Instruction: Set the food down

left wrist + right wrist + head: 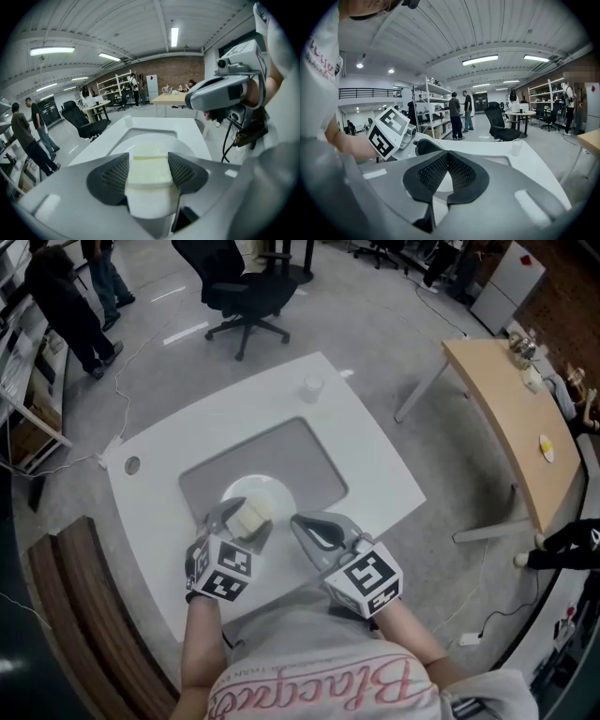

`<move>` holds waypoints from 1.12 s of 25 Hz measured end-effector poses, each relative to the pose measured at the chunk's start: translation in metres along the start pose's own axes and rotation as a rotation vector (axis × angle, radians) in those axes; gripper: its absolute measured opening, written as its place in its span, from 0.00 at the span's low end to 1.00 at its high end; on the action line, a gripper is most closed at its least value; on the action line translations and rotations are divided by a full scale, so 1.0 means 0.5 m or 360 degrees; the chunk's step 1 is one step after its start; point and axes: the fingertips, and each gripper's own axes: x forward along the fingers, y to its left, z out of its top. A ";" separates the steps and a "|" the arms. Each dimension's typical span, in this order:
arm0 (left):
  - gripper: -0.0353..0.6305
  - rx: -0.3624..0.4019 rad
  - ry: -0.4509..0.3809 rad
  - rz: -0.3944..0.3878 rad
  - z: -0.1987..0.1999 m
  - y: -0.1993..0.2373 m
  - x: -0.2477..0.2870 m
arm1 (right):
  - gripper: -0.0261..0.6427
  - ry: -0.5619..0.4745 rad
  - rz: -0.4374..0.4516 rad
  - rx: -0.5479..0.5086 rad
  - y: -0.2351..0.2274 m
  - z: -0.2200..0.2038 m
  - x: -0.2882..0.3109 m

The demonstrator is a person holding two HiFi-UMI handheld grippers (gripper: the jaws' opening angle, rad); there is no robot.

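A pale cream block of food [249, 517] is clamped in my left gripper [246, 522], held just above a white plate [265, 491] on the grey mat [309, 465]. In the left gripper view the food [147, 168] fills the gap between the two dark pads, with the plate [185, 147] beyond it. My right gripper [312, 530] hovers to the right of the plate, jaws pressed together with nothing in them. In the right gripper view its pads [461, 174] meet, and the left gripper's marker cube [389, 131] shows to the left.
A small clear cup [311, 386] stands at the white table's [375, 446] far edge. An office chair [246, 292] and people [66, 310] stand beyond the table. A wooden desk [511, 418] is at the right.
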 end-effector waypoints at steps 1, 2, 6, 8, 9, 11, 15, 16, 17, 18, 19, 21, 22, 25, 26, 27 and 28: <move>0.44 -0.0010 0.0010 0.0003 -0.006 0.005 0.013 | 0.04 0.0005 0.0001 0.0007 -0.010 0.002 0.007; 0.44 -0.0024 0.0017 0.0004 -0.012 0.010 0.026 | 0.04 0.0010 0.0007 0.0014 -0.018 0.003 0.013; 0.44 -0.0068 0.0033 0.0016 -0.035 0.026 0.071 | 0.04 0.0056 0.0057 0.0012 -0.037 -0.002 0.035; 0.44 -0.0075 0.0059 0.0023 -0.047 0.033 0.091 | 0.04 0.0073 0.0077 0.0007 -0.043 -0.003 0.044; 0.44 -0.0078 0.0074 0.0023 -0.056 0.037 0.100 | 0.04 0.0080 0.0086 0.0006 -0.045 -0.003 0.048; 0.44 -0.0092 0.0081 0.0027 -0.070 0.041 0.118 | 0.04 0.0094 0.0096 0.0006 -0.054 -0.007 0.056; 0.15 -0.0201 -0.0098 0.0186 -0.046 0.079 0.122 | 0.04 0.0100 0.0115 0.0022 -0.070 -0.006 0.070; 0.05 -0.0218 -0.0123 0.0235 -0.043 0.091 0.122 | 0.04 0.0098 0.0125 0.0023 -0.070 -0.004 0.073; 0.05 -0.0213 -0.0119 0.0259 -0.046 0.099 0.124 | 0.04 0.0096 0.0137 0.0021 -0.069 -0.003 0.076; 0.06 -0.0197 -0.0099 0.0268 -0.052 0.102 0.127 | 0.04 0.0097 0.0150 0.0016 -0.067 -0.003 0.077; 0.06 -0.0181 -0.0079 0.0270 -0.056 0.103 0.128 | 0.04 0.0101 0.0162 0.0011 -0.065 -0.005 0.078; 0.06 -0.0168 -0.0064 0.0275 -0.058 0.103 0.125 | 0.04 0.0111 0.0178 0.0005 -0.060 -0.009 0.079; 0.06 -0.0168 -0.0070 0.0279 -0.056 0.104 0.121 | 0.04 0.0110 0.0184 0.0003 -0.058 -0.010 0.079; 0.06 -0.0170 -0.0105 0.0288 -0.046 0.104 0.106 | 0.04 0.0109 0.0189 0.0002 -0.056 -0.014 0.080; 0.06 -0.0170 -0.0114 0.0289 -0.044 0.104 0.100 | 0.04 0.0111 0.0186 0.0003 -0.055 -0.013 0.079; 0.05 -0.0171 -0.0121 0.0291 -0.044 0.104 0.094 | 0.04 0.0106 0.0180 0.0004 -0.053 -0.012 0.079; 0.05 -0.0171 -0.0127 0.0293 -0.044 0.105 0.088 | 0.04 0.0096 0.0173 0.0004 -0.052 -0.010 0.079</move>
